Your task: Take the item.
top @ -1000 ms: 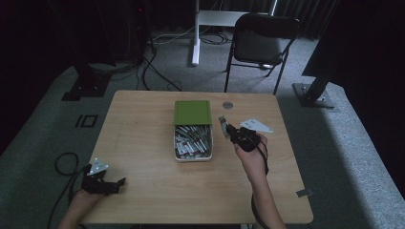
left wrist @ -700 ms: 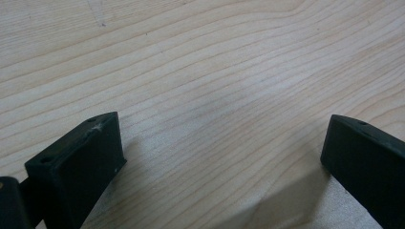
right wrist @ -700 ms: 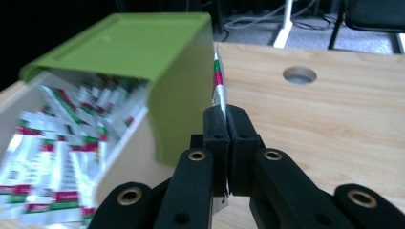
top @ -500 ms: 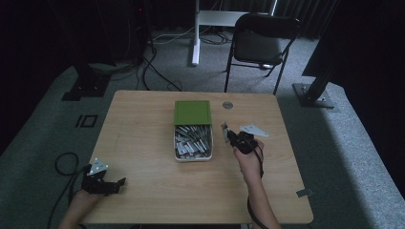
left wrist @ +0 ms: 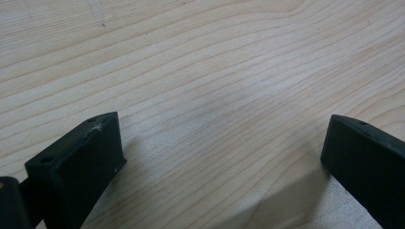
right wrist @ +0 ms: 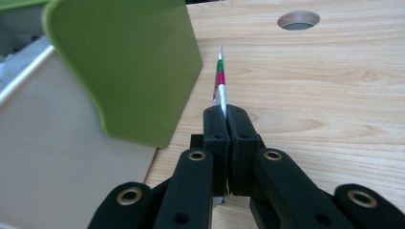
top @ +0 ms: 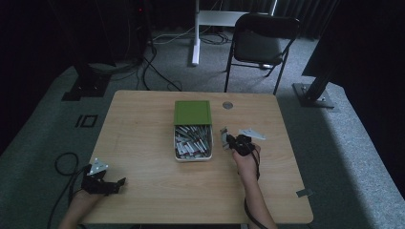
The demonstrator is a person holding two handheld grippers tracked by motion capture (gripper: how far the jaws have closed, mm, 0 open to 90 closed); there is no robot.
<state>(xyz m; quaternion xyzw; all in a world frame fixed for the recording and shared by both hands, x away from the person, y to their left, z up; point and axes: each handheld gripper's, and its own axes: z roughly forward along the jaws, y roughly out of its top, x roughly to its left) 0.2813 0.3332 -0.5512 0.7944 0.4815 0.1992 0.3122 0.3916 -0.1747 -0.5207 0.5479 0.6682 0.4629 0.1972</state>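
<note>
Light wooden table (top: 143,143) with round grommet hole (top: 228,105) near far edge. Black folding chair (top: 260,43) behind table. Black cables (top: 157,71) on grey carpet.

1. A light wooden table (top: 143,143) stands on grey carpet.
2. A white box (top: 193,157) of small packets sits at its centre, its green lid (top: 192,112) covering the far end.
3. A round cable hole (top: 228,105) lies just beyond.
</note>
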